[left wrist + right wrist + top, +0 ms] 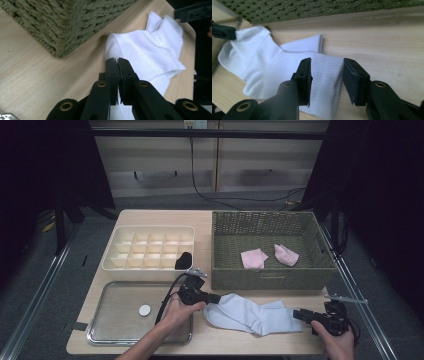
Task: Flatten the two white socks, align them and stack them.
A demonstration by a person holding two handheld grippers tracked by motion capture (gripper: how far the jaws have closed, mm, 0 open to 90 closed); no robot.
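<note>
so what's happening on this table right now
A person is handling a pair of white socks lying on the table in front of the woven basket. The left tongs are shut on one end of the socks. The right tongs are open, with the other end's edge between the jaws but not pinched yet. Two pink socks lie in the basket, and a dark item sits in the divided organiser.

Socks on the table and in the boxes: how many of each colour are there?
White socks: 2, stacked on the table.
Pink socks: 2, in the basket.
Black sock: 1, in the divided tray.
Total: 5
</note>
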